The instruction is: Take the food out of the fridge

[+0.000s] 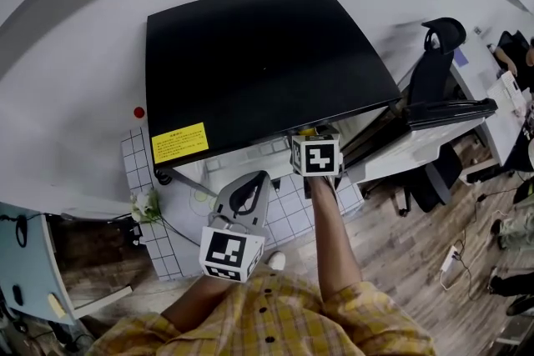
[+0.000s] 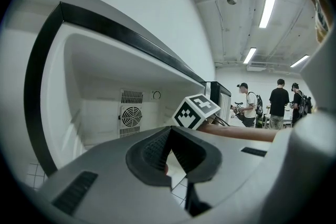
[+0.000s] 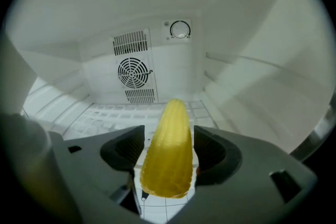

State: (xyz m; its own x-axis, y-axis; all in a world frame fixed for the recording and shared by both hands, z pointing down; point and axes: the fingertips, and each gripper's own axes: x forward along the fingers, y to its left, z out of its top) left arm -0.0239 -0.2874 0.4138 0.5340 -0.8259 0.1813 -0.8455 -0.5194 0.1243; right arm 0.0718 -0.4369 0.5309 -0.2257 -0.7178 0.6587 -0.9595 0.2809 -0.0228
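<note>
The small fridge (image 1: 250, 54) has a black top, and its door (image 1: 434, 117) is swung open to the right. A yellow corn cob (image 3: 168, 149) lies lengthwise between the jaws of my right gripper (image 3: 168, 139), tip toward the back wall. The jaws stand wide on either side of the cob, and I see no pad pressing on it. In the head view the right gripper (image 1: 314, 147) reaches under the fridge's front edge, with a bit of the corn cob (image 1: 309, 131) showing. My left gripper (image 1: 244, 183) hangs outside in front of the opening. The left gripper (image 2: 169, 131) has its tips together and holds nothing.
A fan grille (image 3: 134, 73) and a dial (image 3: 179, 30) sit on the fridge's back wall above a white wire shelf (image 3: 105, 113). The fridge stands on a white gridded mat (image 1: 167, 246). An office chair (image 1: 434, 62) is behind the door. People (image 2: 278, 102) stand far off.
</note>
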